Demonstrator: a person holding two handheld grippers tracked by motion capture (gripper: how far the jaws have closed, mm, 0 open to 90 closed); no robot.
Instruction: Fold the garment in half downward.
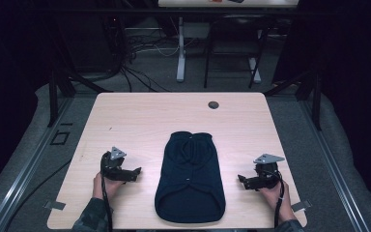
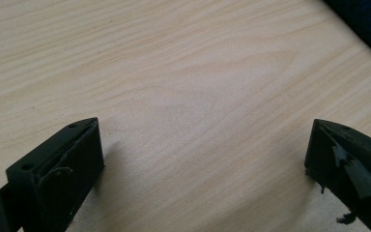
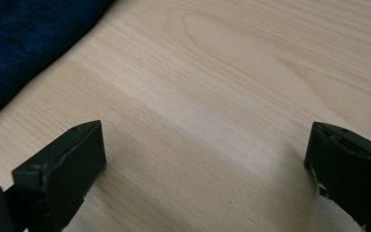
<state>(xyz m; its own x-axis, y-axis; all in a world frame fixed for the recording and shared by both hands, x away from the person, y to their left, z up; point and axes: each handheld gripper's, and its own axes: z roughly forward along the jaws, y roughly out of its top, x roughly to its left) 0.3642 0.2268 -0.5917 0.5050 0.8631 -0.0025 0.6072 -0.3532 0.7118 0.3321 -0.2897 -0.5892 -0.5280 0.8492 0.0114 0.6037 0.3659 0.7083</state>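
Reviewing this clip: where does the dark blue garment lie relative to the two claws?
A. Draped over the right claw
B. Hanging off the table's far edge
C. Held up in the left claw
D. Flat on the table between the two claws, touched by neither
D: in the high view the dark blue garment lies flat on the table, with the left claw and right claw open on either side of it, both apart from the cloth.

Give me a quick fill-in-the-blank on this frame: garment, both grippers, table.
1. The dark blue garment lies ____ the two grippers.
2. The left gripper has its fingers ____, with bare wood between them.
3. The right gripper holds ____.
4. The small dark round spot sits near the table's ____ edge.

Missing words: between; open; nothing; far
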